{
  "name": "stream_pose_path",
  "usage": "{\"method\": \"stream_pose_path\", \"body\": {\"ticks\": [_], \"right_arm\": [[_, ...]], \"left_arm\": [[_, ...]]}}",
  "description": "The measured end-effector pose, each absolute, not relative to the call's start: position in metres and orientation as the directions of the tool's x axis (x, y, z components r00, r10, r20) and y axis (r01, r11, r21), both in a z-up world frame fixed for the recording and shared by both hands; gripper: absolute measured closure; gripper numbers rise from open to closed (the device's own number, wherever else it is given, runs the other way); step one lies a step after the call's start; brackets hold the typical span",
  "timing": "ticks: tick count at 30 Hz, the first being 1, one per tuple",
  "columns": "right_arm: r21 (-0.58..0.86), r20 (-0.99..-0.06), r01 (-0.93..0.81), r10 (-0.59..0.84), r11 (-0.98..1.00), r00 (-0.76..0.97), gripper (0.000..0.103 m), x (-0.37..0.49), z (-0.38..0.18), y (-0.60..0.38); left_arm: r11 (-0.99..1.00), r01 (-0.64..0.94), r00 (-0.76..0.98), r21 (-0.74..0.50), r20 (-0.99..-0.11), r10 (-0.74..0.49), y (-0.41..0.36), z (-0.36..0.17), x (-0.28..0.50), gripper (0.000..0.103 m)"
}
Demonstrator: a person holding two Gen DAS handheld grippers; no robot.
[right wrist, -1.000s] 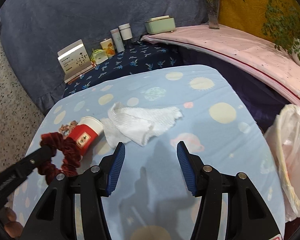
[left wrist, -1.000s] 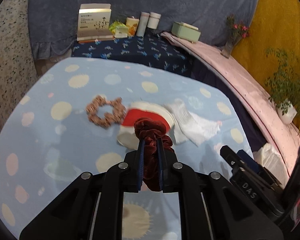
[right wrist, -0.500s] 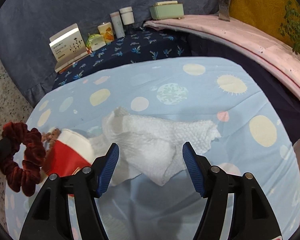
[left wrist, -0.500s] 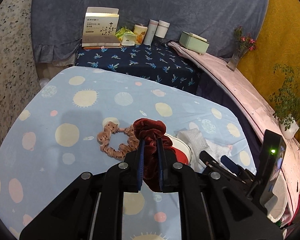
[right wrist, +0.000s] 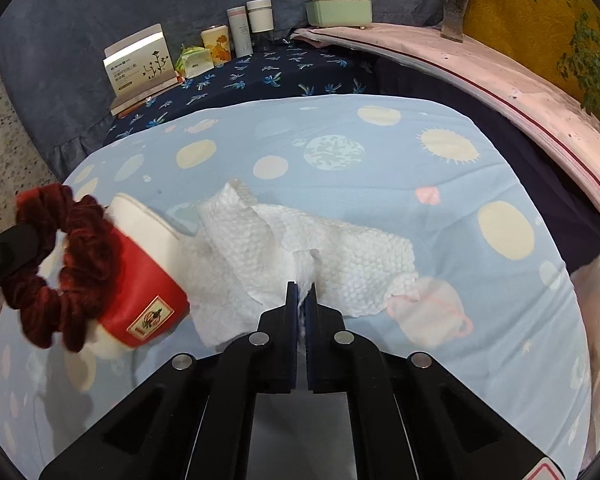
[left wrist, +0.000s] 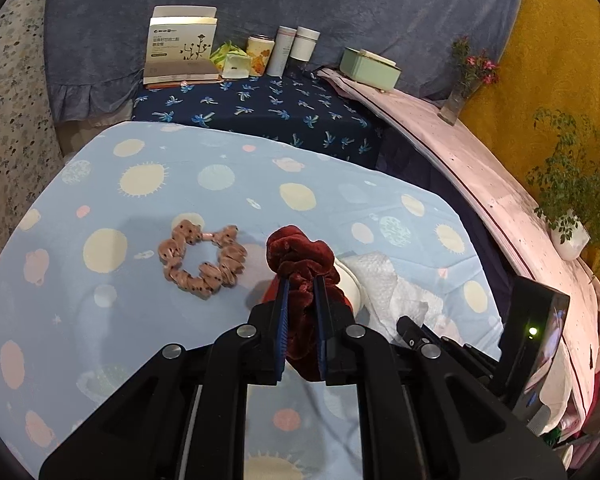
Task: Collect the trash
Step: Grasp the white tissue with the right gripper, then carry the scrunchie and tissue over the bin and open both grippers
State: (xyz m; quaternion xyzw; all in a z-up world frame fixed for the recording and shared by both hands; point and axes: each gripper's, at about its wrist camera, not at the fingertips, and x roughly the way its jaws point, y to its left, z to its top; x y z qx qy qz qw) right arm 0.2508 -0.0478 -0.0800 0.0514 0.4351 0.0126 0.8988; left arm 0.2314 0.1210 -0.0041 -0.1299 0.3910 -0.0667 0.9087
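Between the blue pads of the right gripper, pressed nearly together, a fold of the white paper towel was pinched; half a second before, those fingers had stood wide apart over it. At nine o'clock lay the red paper cup on its side, contents not visible. The left gripper stayed clamped on the dark red scrunchie, with the pink scrunchie at ten o'clock on the spotted blue cloth.
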Motion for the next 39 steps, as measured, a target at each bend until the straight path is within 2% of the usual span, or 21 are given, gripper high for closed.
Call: {"method": "stream_pose_path", "body": {"ticks": [9, 21, 39], "right_arm": [[0.21, -0.705, 0.097, 0.081, 0.973, 0.705, 0.1, 0.186, -0.036, -0.101], [0.248, -0.601, 0.214, -0.023, 0.945, 0.799, 0.1, 0.125, 0.019, -0.191], [0.273, -0.56, 0.38, -0.174, 0.884, 0.81, 0.1, 0.066, 0.032, -0.301]], "left_arm": [[0.956, 0.085, 0.664, -0.28, -0.7, -0.264, 0.078, 0.003, 0.203, 0.092], [0.929, 0.228, 0.632, -0.29, -0.682, -0.368, -0.003, 0.024, 0.175, 0.092], [0.844, 0.443, 0.527, -0.304, -0.673, -0.519, -0.128, 0.039, 0.153, 0.092]]}}
